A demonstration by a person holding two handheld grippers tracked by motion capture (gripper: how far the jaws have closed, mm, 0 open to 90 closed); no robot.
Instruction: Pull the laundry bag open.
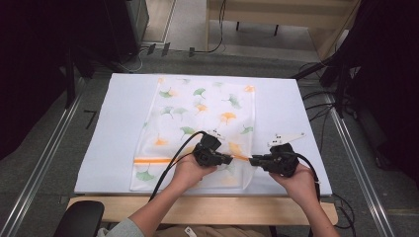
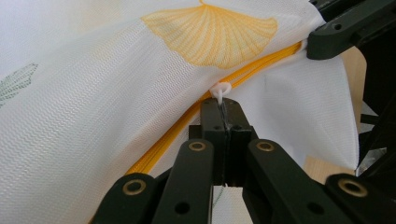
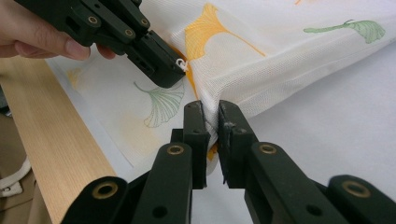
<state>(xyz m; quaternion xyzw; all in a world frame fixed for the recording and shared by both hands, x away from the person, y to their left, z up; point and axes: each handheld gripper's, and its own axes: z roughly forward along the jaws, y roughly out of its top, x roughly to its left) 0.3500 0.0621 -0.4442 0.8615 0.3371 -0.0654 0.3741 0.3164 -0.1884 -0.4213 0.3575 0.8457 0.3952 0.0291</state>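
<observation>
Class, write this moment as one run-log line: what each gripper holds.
left gripper: shut on zipper pull | right gripper: shut on bag edge | zipper: partly run | bag lifted between grippers

- I worked in what looked like a lab or test room, not a home.
- Metal rails (image 1: 44, 163) flanked my white-topped table (image 1: 113, 143).
- Loose cables (image 1: 321, 106) crossed grey carpet (image 1: 64, 163); dark equipment (image 1: 131, 22) stood behind.
</observation>
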